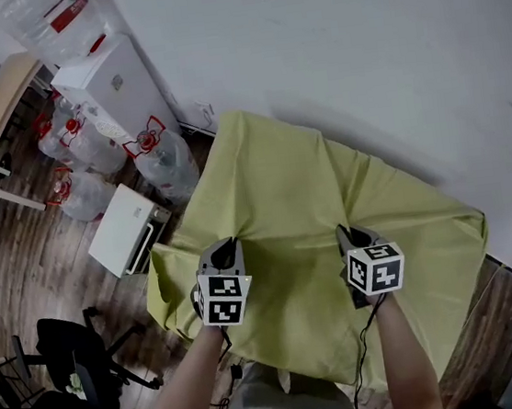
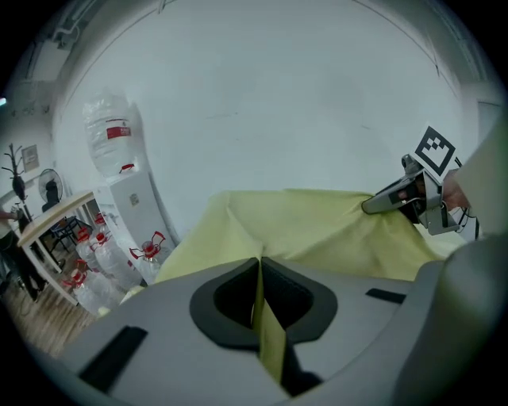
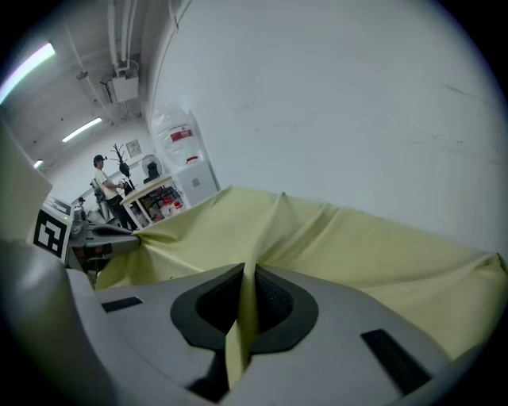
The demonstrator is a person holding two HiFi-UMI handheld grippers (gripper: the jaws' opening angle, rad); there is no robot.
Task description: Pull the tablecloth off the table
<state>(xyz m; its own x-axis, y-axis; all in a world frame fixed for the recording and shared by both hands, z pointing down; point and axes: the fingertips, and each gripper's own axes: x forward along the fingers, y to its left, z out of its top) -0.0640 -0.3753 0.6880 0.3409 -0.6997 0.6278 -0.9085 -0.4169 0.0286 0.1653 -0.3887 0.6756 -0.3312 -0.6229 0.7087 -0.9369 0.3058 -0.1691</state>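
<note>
Jaws of your left gripper [image 1: 228, 246] and right gripper [image 1: 346, 232] are clamping folds of the tablecloth [image 1: 275, 173]; you should be pulling both evenly toward 6 o'clock.

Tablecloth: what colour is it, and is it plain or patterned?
The tablecloth is plain yellow-green with no pattern. It shows best in the head view.

Your tablecloth [image 1: 282, 186] is a plain pale yellow-green with no print. Your left gripper [image 1: 227, 245] and right gripper [image 1: 352, 232] are grey, and their marker cubes [image 1: 224, 297] carry black-and-white squares. The wall [image 1: 356, 38] is plain off-white and the floor [image 1: 33, 273] is brown wood plank. The water bottles [image 1: 163, 164] are clear with red caps, the dispenser [image 1: 120, 77] is white and the chair [image 1: 71, 356] is black.
</note>
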